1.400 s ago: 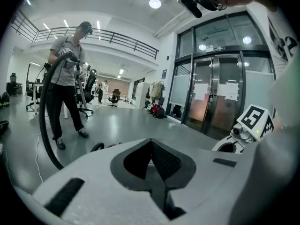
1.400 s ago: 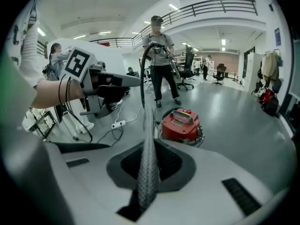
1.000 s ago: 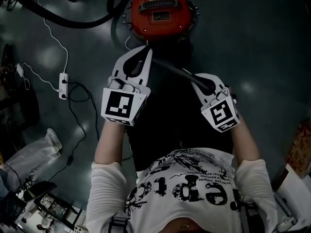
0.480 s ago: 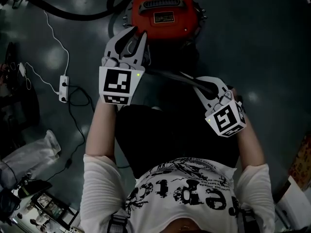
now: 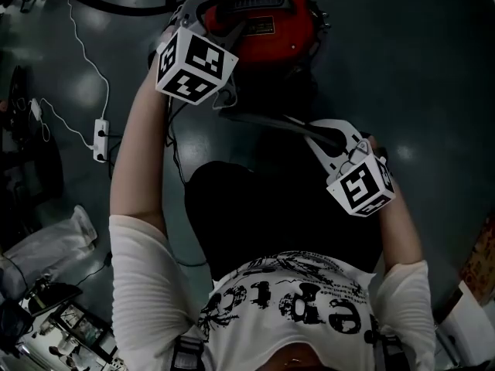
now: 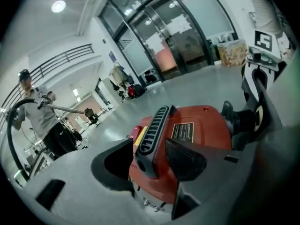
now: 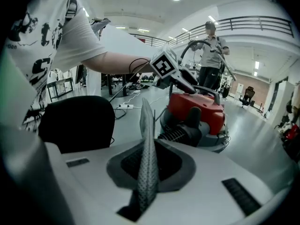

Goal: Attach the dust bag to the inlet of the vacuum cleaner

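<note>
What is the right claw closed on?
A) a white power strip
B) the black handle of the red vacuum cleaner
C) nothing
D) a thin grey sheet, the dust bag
D: the right claw is shut on the thin grey dust bag, which sticks up between its pads.

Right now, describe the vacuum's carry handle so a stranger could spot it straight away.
Start at the red vacuum cleaner on the dark floor. Along its top runs the carry handle, a black bar. Unlike the flat black label beside it, it stands raised and carries a row of slots.
</note>
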Motion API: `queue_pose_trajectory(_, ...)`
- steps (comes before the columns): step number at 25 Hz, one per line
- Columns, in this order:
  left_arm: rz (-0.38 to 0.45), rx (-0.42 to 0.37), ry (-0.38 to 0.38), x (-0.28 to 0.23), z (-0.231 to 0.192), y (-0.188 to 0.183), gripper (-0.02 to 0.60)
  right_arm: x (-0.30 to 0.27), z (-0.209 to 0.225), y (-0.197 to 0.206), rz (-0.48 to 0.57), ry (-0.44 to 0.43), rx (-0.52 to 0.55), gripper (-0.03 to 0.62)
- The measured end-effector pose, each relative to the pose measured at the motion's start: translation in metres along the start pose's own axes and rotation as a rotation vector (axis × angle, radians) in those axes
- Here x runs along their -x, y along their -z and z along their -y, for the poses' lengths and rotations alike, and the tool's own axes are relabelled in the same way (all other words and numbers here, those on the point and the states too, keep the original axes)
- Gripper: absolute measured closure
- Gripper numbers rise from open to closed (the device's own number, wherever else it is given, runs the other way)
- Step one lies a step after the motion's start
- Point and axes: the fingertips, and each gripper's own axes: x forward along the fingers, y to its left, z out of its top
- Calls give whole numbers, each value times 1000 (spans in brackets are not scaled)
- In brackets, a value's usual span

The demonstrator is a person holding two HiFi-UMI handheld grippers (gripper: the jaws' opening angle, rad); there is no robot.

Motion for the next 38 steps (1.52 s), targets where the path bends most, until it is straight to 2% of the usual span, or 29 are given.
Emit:
queue_pose_trajectory(2, -21, -35, 55, -10, 0, 1, 383, 0, 0, 0, 0, -8, 0, 573)
queue_pose_trajectory(6, -8, -32, 163, -21, 3, -12, 393, -3, 3, 0, 7, -19, 4, 572)
queue_pose_trajectory(13, -45, 22, 238, -24, 5, -10, 407, -7, 17, 13, 9, 18, -32, 572)
queue_pose_trajectory(21, -8, -15, 240, -22, 4, -13, 410, -9, 28, 18, 37, 68, -46, 571)
queue_pose_trajectory(27, -3, -33, 231, -20, 5, -13, 416, -9, 32, 18, -22, 109, 3, 566)
queue_pose_trajectory(32, -50, -30, 284, -22, 9, -12, 420, -8, 34, 15, -56, 103, 66, 563)
queue_pose_trajectory(38, -50, -37, 291, -19, 7, -10, 420, -10, 35, 12, -42, 73, 44, 560)
